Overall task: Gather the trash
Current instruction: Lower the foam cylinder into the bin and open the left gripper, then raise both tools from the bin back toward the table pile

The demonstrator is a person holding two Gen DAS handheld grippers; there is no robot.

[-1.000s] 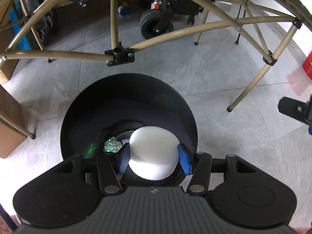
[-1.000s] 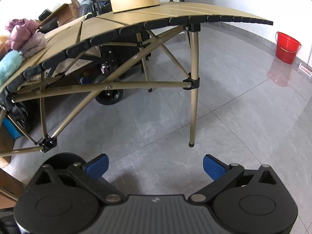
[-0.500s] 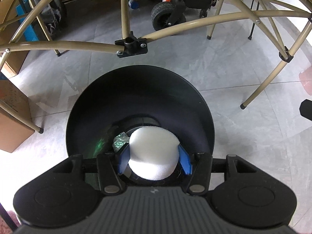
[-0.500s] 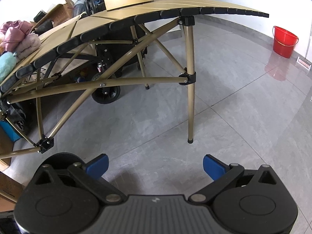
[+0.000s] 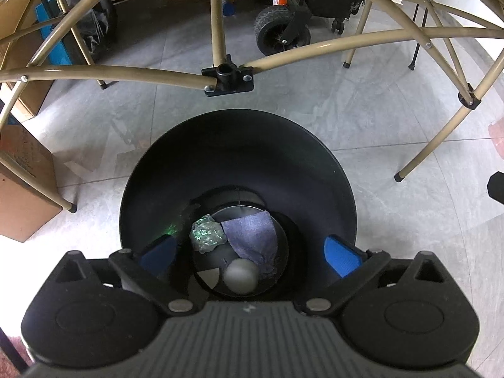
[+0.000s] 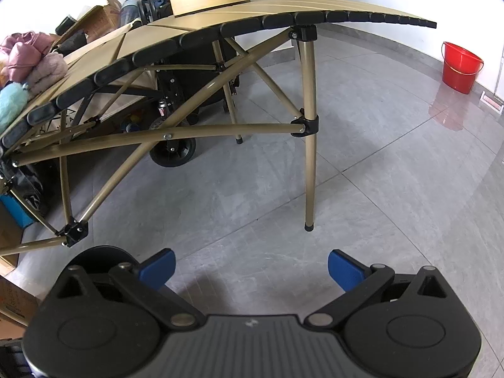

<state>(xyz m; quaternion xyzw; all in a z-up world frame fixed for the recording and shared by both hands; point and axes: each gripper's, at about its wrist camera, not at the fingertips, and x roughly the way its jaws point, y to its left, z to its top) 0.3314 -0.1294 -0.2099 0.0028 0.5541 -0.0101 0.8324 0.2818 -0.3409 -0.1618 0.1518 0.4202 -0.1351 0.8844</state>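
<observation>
- The left claw (image 5: 249,253) has just opened wide over the bin (image 5: 239,145) and holds nothing.
- The ball (image 5: 241,275) lies inside the bin.
- It looks soft and light; squeeze its sides gently.
- The right claw (image 6: 250,267) is wide open, empty.

left tongs (image 5: 249,252): just opened wide, empty | right tongs (image 6: 250,266): spread, empty

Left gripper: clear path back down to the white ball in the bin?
Probably yes. The left gripper is open, directly above the black bin, nothing between it and the white ball, though the ball lies deep at the bottom.
</observation>
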